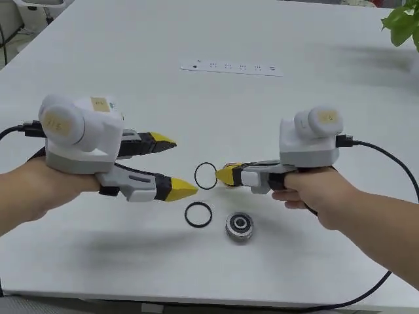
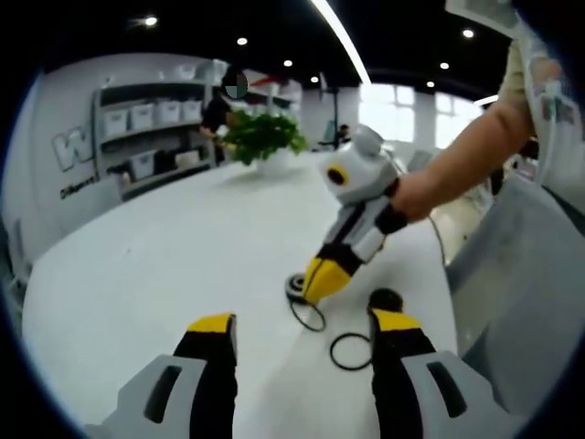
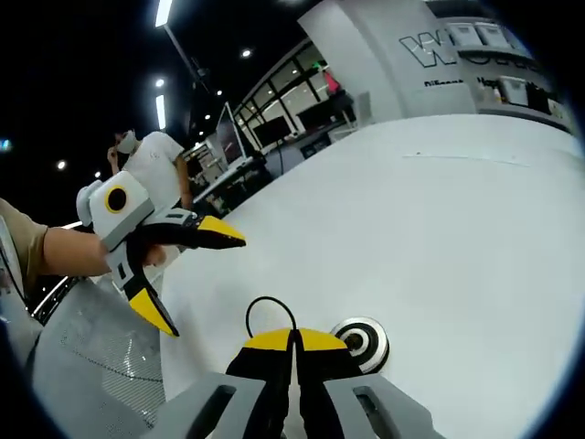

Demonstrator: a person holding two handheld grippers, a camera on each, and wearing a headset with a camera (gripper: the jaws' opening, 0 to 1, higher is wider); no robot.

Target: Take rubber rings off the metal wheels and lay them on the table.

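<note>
My right gripper (image 1: pixel 219 174) (image 3: pixel 294 337) is shut on a thin black rubber ring (image 1: pixel 195 175) (image 3: pixel 265 300), which hangs from its yellow tips just above the white table (image 1: pixel 131 59). A second black ring (image 1: pixel 185 214) (image 2: pixel 333 350) lies flat on the table nearer me. Beside that ring stands a metal wheel (image 1: pixel 239 226). Another wheel (image 3: pixel 361 343) (image 2: pixel 294 286) sits close by the right gripper's tips. My left gripper (image 1: pixel 173 165) (image 2: pixel 303 321) is held open to the left of the rings, its jaws wide apart with nothing between them.
A white power strip (image 1: pixel 231 67) lies across the far middle of the table. A green plant (image 1: pixel 402 23) (image 2: pixel 265 137) stands at the far right corner. Black cables trail from both grippers. The table edge runs close in front of me.
</note>
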